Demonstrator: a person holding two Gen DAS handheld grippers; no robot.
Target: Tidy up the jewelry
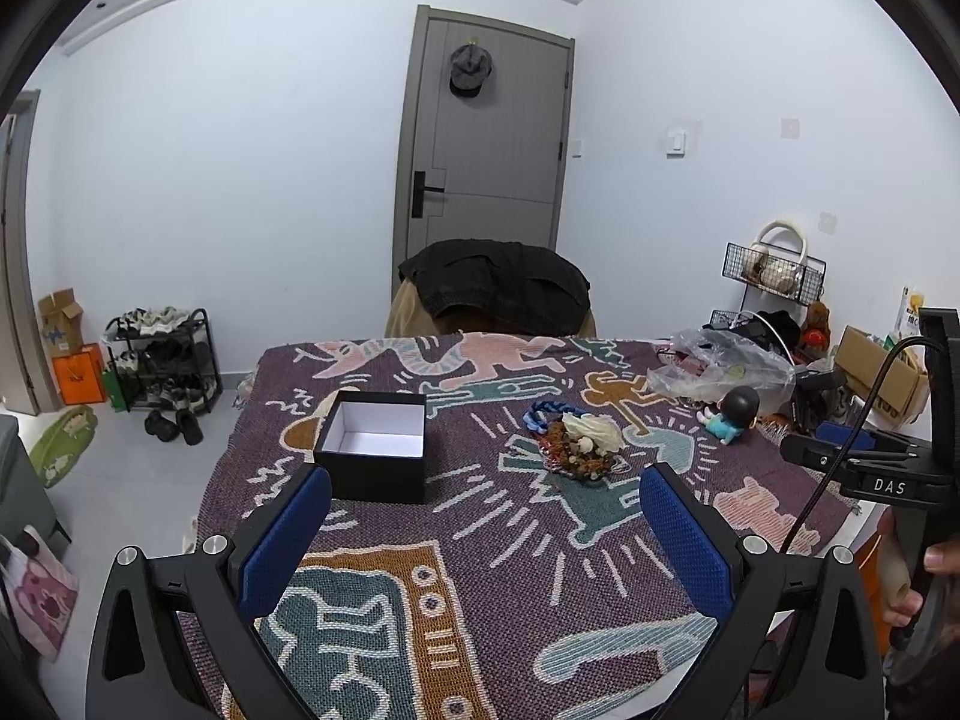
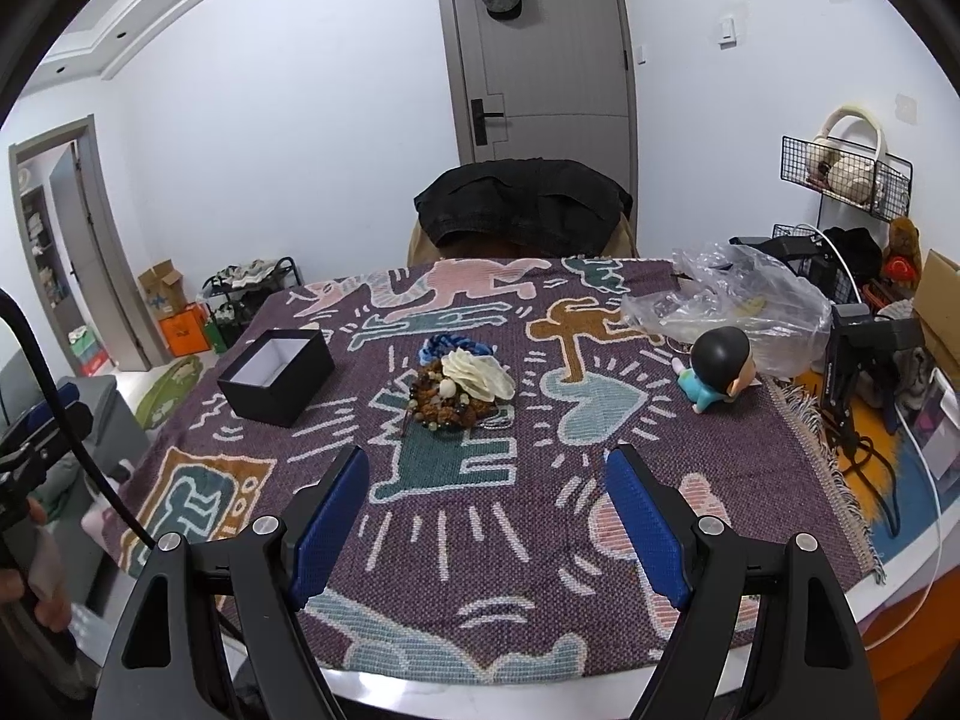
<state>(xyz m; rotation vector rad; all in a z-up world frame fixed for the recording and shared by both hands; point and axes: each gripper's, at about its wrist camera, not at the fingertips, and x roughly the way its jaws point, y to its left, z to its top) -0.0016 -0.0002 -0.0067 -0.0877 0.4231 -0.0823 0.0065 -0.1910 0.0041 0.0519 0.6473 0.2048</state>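
A big purple woven blanket with pink, teal and orange cartoon shapes (image 2: 540, 516) covers the table. At the far edge of the table a chair with a black jacket draped over it (image 2: 522, 210) stands in front of a grey door (image 2: 540, 48). A crinkly clear plastic bag (image 2: 738, 306) lies on the far right part of the blanket. An open black square box with a white inside (image 1: 375, 450) sits on the left part, and nothing is in it. The little pile of jewelry, with brown and cream beads, a white shell-shaped piece and a blue twisted band (image 2: 465, 387), lies near the middle of the blanket, to the right of the box and well apart from it. A small toy boy with a round black head and light blue clothes (image 2: 717, 369) lies to the right of the pile. The left gripper (image 1: 486, 495) hangs above the near part of the blanket with its blue pads (image 1: 285, 546) spread wide and nothing between them. The right gripper (image 2: 486, 483) hangs just in front of the pile, also spread wide and holding nothing.
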